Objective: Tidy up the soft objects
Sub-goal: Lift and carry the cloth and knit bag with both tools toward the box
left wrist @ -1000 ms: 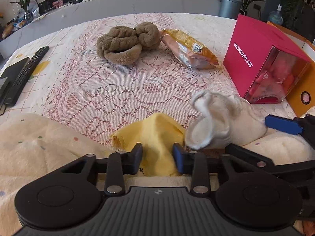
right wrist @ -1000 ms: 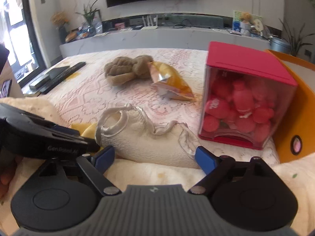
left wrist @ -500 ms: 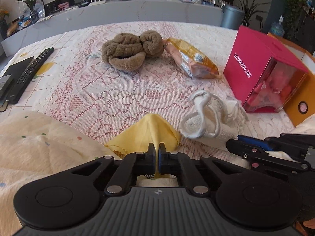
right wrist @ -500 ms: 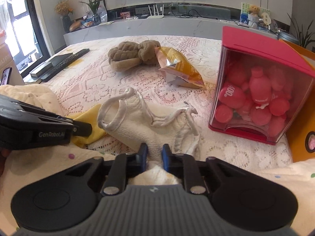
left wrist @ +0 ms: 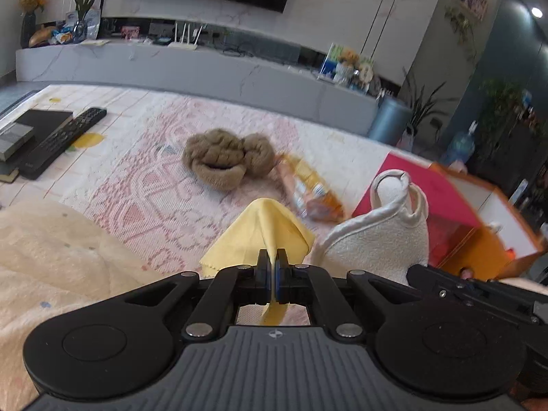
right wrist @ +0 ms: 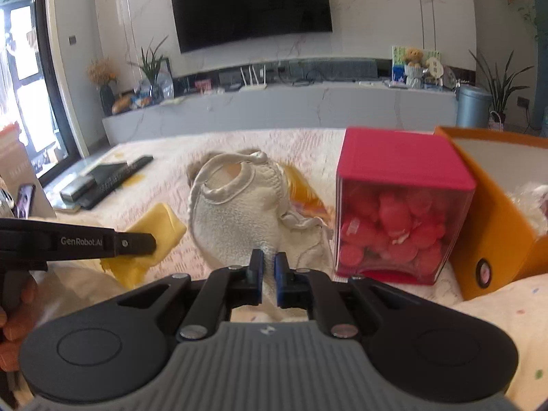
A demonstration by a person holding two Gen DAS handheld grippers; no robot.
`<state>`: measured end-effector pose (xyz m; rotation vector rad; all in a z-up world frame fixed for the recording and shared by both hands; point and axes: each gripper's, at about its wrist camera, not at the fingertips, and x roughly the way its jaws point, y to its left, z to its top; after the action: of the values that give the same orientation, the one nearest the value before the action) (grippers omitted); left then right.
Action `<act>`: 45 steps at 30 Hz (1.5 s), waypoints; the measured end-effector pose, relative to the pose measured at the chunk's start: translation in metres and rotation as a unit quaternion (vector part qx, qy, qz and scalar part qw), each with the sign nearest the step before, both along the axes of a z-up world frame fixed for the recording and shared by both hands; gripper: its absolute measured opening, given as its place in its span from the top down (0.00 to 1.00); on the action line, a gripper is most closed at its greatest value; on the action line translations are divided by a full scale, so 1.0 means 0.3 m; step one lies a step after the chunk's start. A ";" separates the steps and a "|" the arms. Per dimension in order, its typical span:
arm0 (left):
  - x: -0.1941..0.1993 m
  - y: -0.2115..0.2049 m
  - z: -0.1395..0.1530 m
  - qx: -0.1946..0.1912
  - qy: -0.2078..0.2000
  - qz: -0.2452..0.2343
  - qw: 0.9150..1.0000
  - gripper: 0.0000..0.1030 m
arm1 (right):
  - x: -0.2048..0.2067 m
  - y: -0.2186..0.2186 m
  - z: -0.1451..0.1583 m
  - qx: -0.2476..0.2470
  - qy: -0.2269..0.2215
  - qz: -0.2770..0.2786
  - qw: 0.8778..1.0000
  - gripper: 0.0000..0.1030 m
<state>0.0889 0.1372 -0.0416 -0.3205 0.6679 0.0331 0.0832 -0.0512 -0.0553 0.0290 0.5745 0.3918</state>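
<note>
My left gripper [left wrist: 273,263] is shut on a yellow cloth [left wrist: 261,226], which hangs lifted above the lace tablecloth [left wrist: 144,198]. The same yellow cloth [right wrist: 161,231] shows at the left in the right wrist view, under the left gripper's arm [right wrist: 78,242]. My right gripper [right wrist: 269,266] is shut on a white fleecy pouch [right wrist: 239,212] with a grey drawstring rim, raised off the table. That white pouch [left wrist: 380,236] stands right of the yellow cloth. A brown plush toy [left wrist: 226,157] lies further back on the table.
A snack bag [left wrist: 308,188] lies beside the plush. A red box of pink items [right wrist: 400,205] and an open orange box [right wrist: 496,212] stand at the right. A remote [left wrist: 61,142] and black books sit far left. A cream blanket [left wrist: 51,250] covers the near edge.
Both grippers went from open to shut, the left on the yellow cloth, the right on the white pouch. Both have then risen, lifting cloth and pouch off the table.
</note>
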 end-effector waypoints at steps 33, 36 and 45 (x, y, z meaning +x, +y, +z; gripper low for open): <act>0.254 -0.512 0.317 -0.013 -0.118 -0.177 0.977 0.98 | -0.018 -0.558 0.363 0.022 -0.110 -0.112 0.987 0.96; 0.303 -0.570 0.328 -0.006 -0.121 -0.198 0.973 0.98 | 0.013 -0.621 0.381 0.010 -0.112 -0.126 0.986 0.96; 0.477 -0.771 0.340 0.009 -0.110 -0.258 0.960 0.98 | 0.145 -0.843 0.412 -0.032 -0.090 -0.167 0.981 0.96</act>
<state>0.2320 -0.0943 0.0603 -0.1216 0.5139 -0.4896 0.1266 -0.3041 0.0682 0.0276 0.3930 0.0486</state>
